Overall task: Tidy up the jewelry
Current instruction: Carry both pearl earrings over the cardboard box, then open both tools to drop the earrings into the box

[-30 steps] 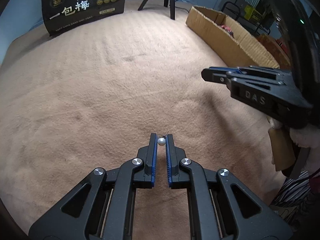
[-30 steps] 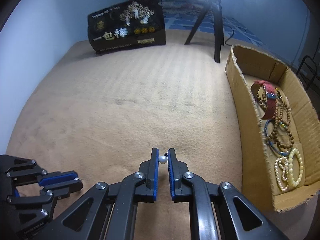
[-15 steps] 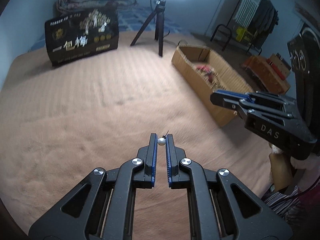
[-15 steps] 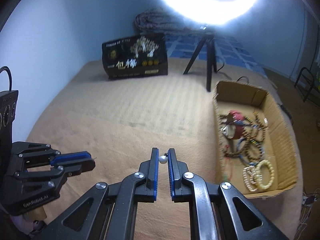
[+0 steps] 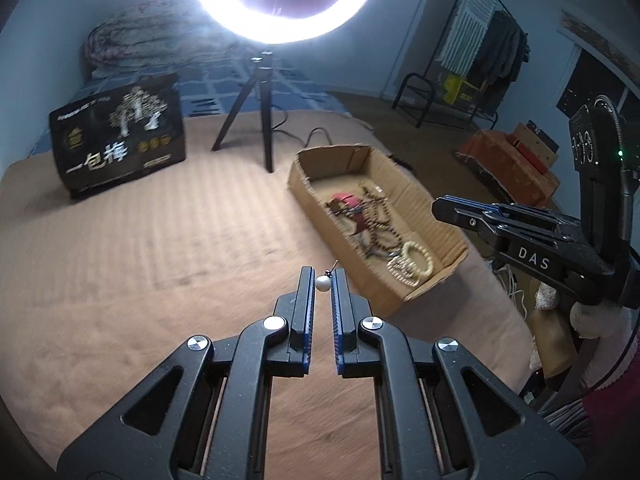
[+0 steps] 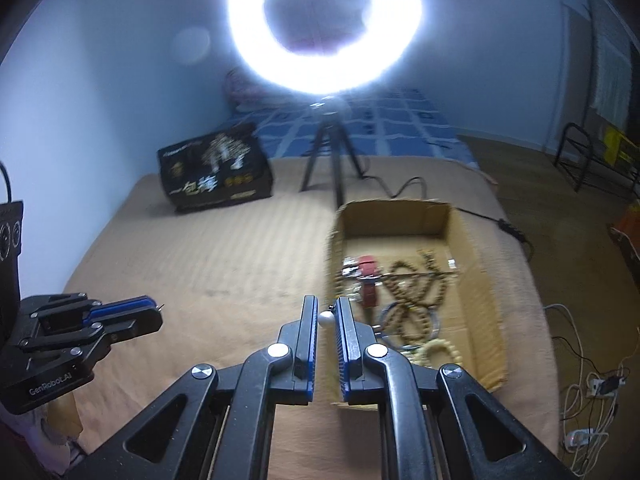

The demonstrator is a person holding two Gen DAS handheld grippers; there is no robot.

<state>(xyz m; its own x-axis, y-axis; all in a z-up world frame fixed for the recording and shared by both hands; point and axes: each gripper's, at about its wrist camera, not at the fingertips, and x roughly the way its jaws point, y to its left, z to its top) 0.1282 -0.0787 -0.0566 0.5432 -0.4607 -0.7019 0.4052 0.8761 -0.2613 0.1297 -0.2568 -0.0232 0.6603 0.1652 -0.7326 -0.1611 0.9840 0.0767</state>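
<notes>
Both grippers are loaded. Left gripper (image 5: pixel 323 282) is closed narrowly on a small pearl earring (image 5: pixel 322 283), pinched at the fingertips with its thin post projecting upward past the tips. Right gripper (image 6: pixel 327 317) is closed likewise on a second pearl earring (image 6: pixel 326 318). Both are held above the tan blanket (image 5: pixel 140 264), the right one close over the near-left wall of the cardboard box (image 6: pixel 480 300), the left one short of it.

Judgement: the step in hand is carrying the earrings to the box. Each tip should pass fully over the wall and come low above the bare cardboard floor before the fingers part; the pearls are round and light and would likely roll or bounce if dropped from height. Grip is marginal, at the very tips, so motion should be smooth.

Box contents: a red-strapped watch (image 6: pixel 367 276), dark wooden bead strands (image 6: pixel 412 292), a blue bangle (image 6: pixel 386 322) and cream bead bracelets (image 5: pixel 416 260), loosely tangled. Far end of the floor is bare.
</notes>
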